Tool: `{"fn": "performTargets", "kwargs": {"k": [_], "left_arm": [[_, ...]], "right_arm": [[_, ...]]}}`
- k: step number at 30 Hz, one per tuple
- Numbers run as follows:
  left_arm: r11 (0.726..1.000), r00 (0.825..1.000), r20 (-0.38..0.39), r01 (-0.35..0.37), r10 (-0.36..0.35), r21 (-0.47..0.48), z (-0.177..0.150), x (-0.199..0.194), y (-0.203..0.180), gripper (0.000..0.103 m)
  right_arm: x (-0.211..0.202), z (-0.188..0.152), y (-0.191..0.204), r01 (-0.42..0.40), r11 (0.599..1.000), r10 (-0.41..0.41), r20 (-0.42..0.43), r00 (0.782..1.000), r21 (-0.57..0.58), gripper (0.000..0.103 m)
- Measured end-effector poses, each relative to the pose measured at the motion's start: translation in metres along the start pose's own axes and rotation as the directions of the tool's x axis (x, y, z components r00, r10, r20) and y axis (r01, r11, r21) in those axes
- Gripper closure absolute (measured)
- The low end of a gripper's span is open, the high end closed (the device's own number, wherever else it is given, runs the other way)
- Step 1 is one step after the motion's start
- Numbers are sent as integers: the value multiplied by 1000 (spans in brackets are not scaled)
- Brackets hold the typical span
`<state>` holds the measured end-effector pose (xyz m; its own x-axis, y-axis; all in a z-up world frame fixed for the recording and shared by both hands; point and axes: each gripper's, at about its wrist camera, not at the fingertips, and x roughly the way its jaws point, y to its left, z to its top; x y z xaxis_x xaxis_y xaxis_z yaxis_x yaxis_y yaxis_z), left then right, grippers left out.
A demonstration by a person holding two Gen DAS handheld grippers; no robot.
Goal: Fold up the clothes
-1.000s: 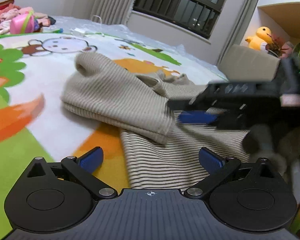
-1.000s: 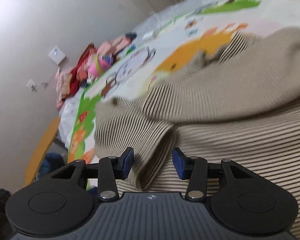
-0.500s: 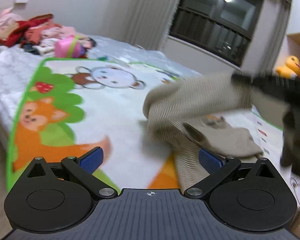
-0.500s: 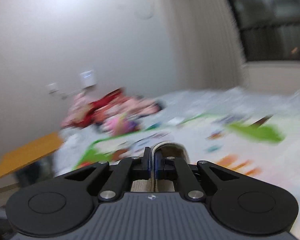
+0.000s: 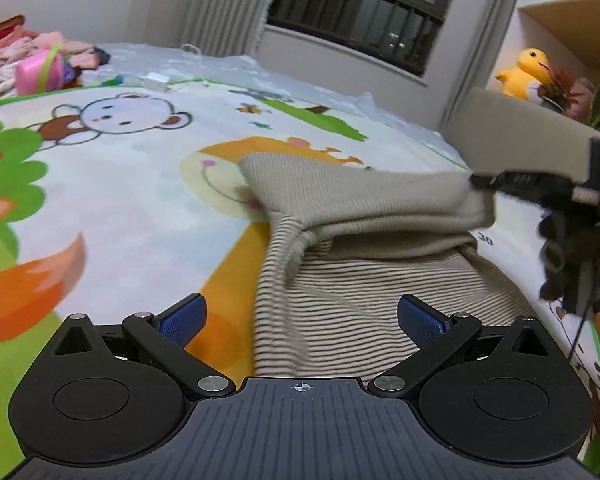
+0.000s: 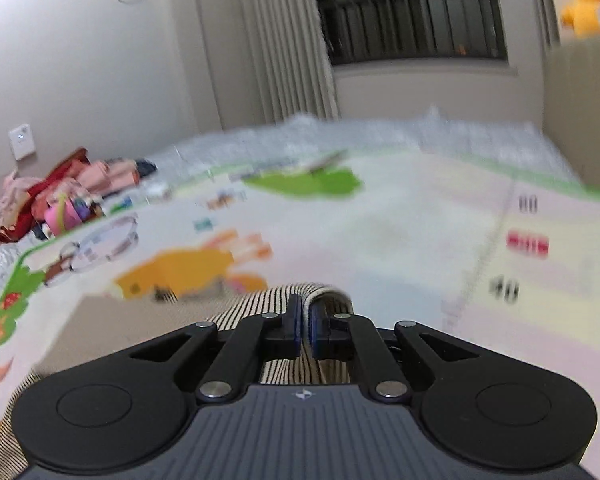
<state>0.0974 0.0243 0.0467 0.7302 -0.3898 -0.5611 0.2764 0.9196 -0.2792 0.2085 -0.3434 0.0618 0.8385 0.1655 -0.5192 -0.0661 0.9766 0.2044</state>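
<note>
A beige ribbed sweater with thin dark stripes (image 5: 364, 280) lies on a cartoon play mat (image 5: 120, 184). My left gripper (image 5: 300, 320) is open just above the sweater's near edge, its blue pads wide apart and holding nothing. My right gripper (image 5: 476, 179) shows at the right of the left wrist view, pulling a sleeve (image 5: 360, 196) of the sweater taut to the right. In the right wrist view my right gripper (image 6: 305, 326) is shut on a fold of the striped sweater (image 6: 260, 300), which drapes over and below the fingers.
A pile of pink and red clothes (image 5: 28, 60) with a pink toy sits at the mat's far left corner. A white cable (image 5: 156, 78) lies near it. A yellow plush duck (image 5: 520, 72) sits behind a beige headboard (image 5: 520, 136) at the right. Window and curtain stand beyond.
The right gripper shut on the sweater's sleeve, lifted it and carried it to the right, stretching it flat. The left gripper stayed open and swung back over the sweater's body.
</note>
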Motion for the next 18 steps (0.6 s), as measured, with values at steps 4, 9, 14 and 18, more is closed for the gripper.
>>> {"fn": "performTargets", "kwargs": {"k": [4, 9, 14, 18], "left_arm": [[998, 1000, 17, 23, -24, 62, 11, 6, -14, 0], [981, 997, 50, 51, -61, 186, 33, 22, -42, 0], [968, 998, 25, -54, 49, 245, 37, 60, -45, 0], [979, 990, -17, -133, 137, 152, 38, 74, -16, 0]], "right_arm": [[10, -16, -4, -11, 999, 12, -31, 999, 44, 98], [-15, 19, 27, -177, 984, 175, 103, 979, 4, 99], [-34, 49, 52, -267, 961, 275, 170, 946, -67, 99], [1, 31, 30, -159, 987, 160, 54, 986, -11, 99]]}}
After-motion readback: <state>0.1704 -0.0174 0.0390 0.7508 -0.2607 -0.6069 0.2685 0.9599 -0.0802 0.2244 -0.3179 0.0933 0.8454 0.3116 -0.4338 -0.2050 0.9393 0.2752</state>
